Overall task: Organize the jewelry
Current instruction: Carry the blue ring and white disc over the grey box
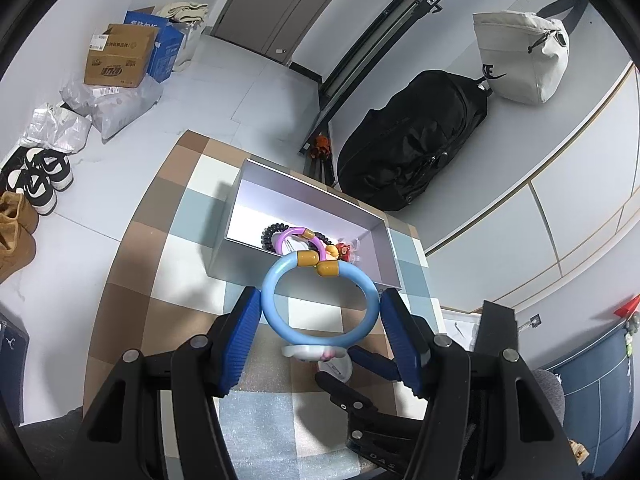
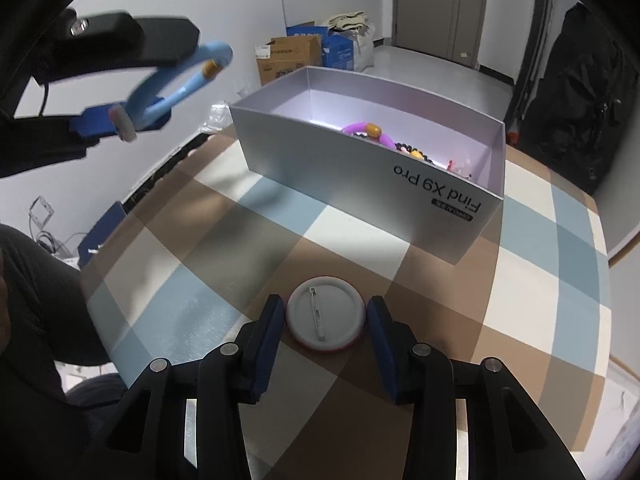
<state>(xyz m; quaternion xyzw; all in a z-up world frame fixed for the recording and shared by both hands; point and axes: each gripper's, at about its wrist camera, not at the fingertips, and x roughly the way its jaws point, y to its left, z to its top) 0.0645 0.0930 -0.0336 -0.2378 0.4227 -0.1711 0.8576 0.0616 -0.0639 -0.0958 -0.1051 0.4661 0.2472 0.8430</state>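
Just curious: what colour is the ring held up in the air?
Light blue ring with mustard-yellow end caps; clearest in the left wrist view.

Black gripper point(image 2: 326, 320) frames, blue ribbed pads point(image 2: 268, 344), silver screws; dark sleeve point(image 2: 36, 300).

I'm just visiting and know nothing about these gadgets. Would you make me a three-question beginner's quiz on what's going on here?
1. True or false: the light blue plastic ring bracelet lies inside the silver cardboard box.
2. Which gripper has the round white pin badge with a red rim between its fingers? A) left gripper B) right gripper
3. Fill in: a ______ ring bracelet with a mustard-yellow joint is already in the box.

Key:
1. False; the left gripper holds it in the air, in front of the box.
2. B; the badge lies on the checked tablecloth.
3. Purple.
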